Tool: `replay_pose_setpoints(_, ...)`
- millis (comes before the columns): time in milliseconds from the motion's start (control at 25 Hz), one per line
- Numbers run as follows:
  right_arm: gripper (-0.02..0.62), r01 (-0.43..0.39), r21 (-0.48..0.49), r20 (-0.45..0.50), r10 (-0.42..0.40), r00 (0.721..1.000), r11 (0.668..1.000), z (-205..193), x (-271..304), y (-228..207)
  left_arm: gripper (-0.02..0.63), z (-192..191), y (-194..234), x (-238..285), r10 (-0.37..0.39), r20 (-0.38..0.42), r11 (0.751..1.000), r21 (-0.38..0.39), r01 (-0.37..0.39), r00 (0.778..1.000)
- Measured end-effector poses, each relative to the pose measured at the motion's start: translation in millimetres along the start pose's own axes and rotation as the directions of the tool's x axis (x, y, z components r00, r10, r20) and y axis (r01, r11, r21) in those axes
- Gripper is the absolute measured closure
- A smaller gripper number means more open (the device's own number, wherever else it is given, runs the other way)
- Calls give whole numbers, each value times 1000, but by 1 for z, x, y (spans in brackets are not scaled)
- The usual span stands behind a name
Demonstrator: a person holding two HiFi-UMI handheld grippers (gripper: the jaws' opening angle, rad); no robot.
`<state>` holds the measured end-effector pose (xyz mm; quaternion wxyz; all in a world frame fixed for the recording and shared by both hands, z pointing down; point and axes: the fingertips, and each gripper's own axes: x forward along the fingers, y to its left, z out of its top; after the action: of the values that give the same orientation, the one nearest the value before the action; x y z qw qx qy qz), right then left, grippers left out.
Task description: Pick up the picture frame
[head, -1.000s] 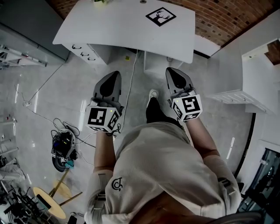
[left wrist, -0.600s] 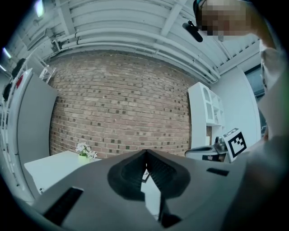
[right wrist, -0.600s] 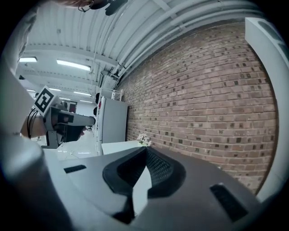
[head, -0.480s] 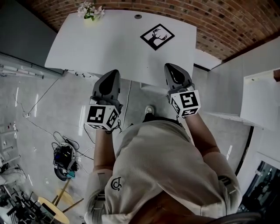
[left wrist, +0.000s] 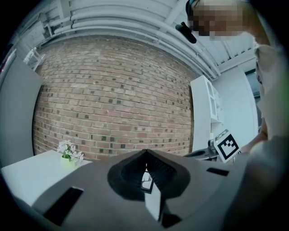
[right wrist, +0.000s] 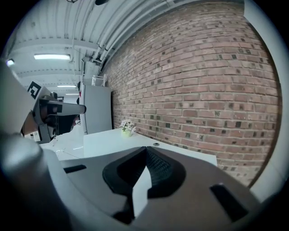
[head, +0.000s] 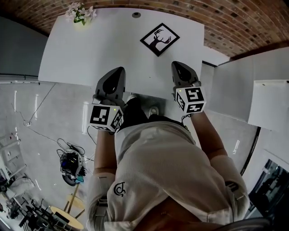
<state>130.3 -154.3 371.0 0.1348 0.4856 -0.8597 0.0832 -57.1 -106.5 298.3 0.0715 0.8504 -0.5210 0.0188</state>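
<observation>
Black-edged square picture frame (head: 159, 39) flat on smooth white tabletop (head: 104, 45)

No words or numbers legible in any view. Shirt (head: 167, 167) carries one small round emblem (head: 120, 190) (its characters unreadable).

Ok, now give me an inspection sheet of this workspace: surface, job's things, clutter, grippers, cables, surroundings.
Surface: white table, mostly bare, with a cable hole near its far edge.
Job's things: picture frame with a deer print, seemingly flat on the table, far right, untouched.
Clutter: small pot of flowers at the far left corner.
Grippers: left gripper and right gripper both shut and empty, over the near table edge, short of the frame.
Cables: thin cable on the floor at left; tangle of gear nearby.
Surroundings: brick wall; white shelving at right.
</observation>
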Motion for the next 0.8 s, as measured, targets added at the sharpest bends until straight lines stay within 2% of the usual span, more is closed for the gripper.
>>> replay_pose_setpoints(200, 588, 80, 50, -86, -75, 993, 996, -11, 37, -17, 592, -5, 24, 50, -106, -8, 994, -24, 106, 994)
replay_pose_setpoints(400, 588, 173, 109, -191, -150, 970, 979, -30, 76, -33, 592, -11, 48, 95, -214, -8, 977, -27, 214, 977)
replay_pose_setpoints(640, 584, 310, 209, -354, -224, 908, 928, -79, 112, -51, 592, -33, 70, 129, -312, -34, 949, -50, 310, 949)
replay_pose_setpoints(800, 524, 363, 249, -473, -214, 854, 898, -117, 140, -61, 592, -51, 82, 149, -364, -48, 931, -44, 362, 930)
